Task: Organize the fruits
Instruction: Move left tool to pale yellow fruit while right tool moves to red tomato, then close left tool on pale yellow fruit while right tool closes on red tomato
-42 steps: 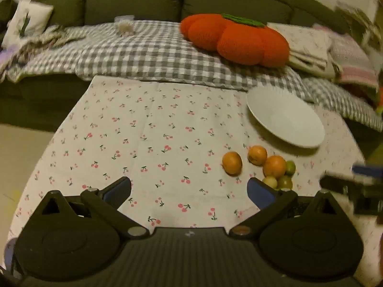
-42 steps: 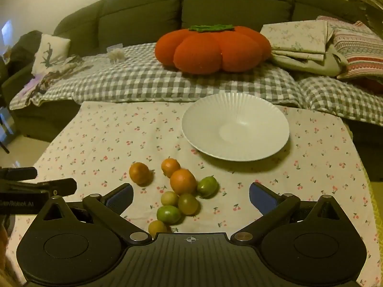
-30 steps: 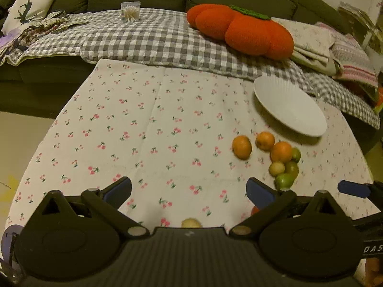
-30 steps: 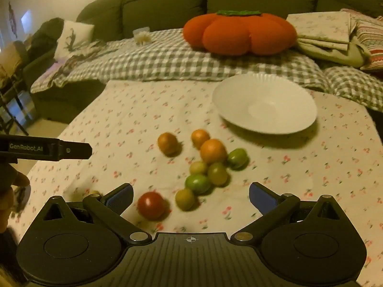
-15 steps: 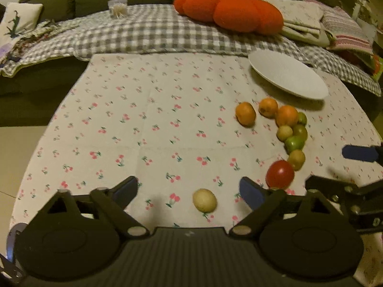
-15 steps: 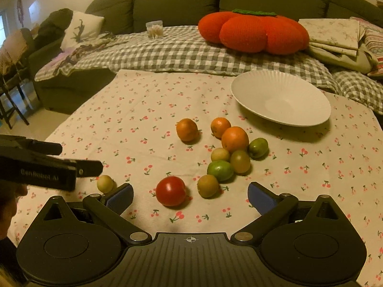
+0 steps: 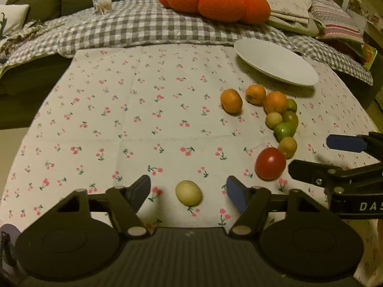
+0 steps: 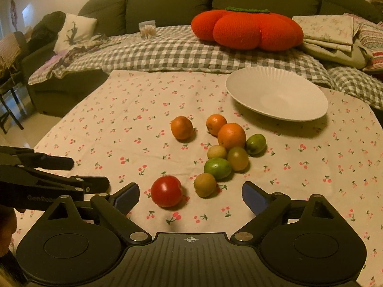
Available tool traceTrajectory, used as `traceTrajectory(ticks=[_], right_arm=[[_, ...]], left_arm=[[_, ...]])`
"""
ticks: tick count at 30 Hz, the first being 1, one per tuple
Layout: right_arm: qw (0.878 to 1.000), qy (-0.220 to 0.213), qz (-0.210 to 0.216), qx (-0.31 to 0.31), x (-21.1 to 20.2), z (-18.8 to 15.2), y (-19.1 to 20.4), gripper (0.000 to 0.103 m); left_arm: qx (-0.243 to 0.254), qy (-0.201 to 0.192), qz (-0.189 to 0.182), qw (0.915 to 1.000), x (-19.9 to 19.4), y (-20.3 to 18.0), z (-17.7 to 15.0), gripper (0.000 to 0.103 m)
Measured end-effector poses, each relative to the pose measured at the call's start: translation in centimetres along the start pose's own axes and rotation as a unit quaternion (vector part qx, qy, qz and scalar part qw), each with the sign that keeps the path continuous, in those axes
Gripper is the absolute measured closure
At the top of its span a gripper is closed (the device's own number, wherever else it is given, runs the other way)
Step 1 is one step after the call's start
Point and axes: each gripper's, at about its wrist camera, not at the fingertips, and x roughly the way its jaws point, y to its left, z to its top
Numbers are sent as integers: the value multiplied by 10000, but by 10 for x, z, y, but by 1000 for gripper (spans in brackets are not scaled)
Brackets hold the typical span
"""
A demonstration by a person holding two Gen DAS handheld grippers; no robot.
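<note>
A pale yellow fruit (image 7: 188, 193) lies on the cherry-print cloth between the fingers of my open left gripper (image 7: 189, 192). My open right gripper (image 8: 190, 195) hangs just in front of a red tomato (image 8: 166, 191) and a brownish-yellow fruit (image 8: 205, 184). Behind them lies a cluster of three oranges (image 8: 231, 135) and several small green and yellow fruits (image 8: 217, 168). An empty white plate (image 8: 277, 94) sits at the back right. The tomato also shows in the left wrist view (image 7: 270, 163), beside the right gripper (image 7: 335, 157).
A sofa with a checked blanket (image 8: 182, 52) runs along the table's far edge. An orange pumpkin cushion (image 8: 246, 28) and folded linens (image 8: 332, 33) lie on it. The left gripper (image 8: 47, 174) shows at the left of the right wrist view.
Both grippers have pulled back and lowered toward the near edge. The pale yellow fruit and the red tomato came into view. The left gripper now straddles the pale fruit.
</note>
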Motion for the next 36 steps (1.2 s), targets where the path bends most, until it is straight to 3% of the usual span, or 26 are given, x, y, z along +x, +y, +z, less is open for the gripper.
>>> traceTrajectory(ticks=[4, 13, 15, 18, 27, 36], right_arm=[[10000, 51, -15, -56, 5, -4, 3, 20], [10000, 62, 23, -12, 10, -6, 3, 22], [10000, 34, 31, -14, 11, -6, 3, 23], [9999, 39, 97, -19, 18, -7, 5, 32], [9992, 97, 365, -117, 31, -13, 18, 48], [9995, 130, 217, -203, 48, -14, 24, 60]], left_arm=[[-39, 92, -88, 9999, 5, -1, -3, 41], [54, 122, -135, 9998, 11, -4, -4, 56], [58, 134, -117, 9998, 13, -4, -5, 66], [16, 175, -87, 9998, 16, -1, -6, 79], [-118, 169, -136, 9997, 15, 3, -5, 79], [-149, 95, -54, 9998, 14, 6, -3, 79]])
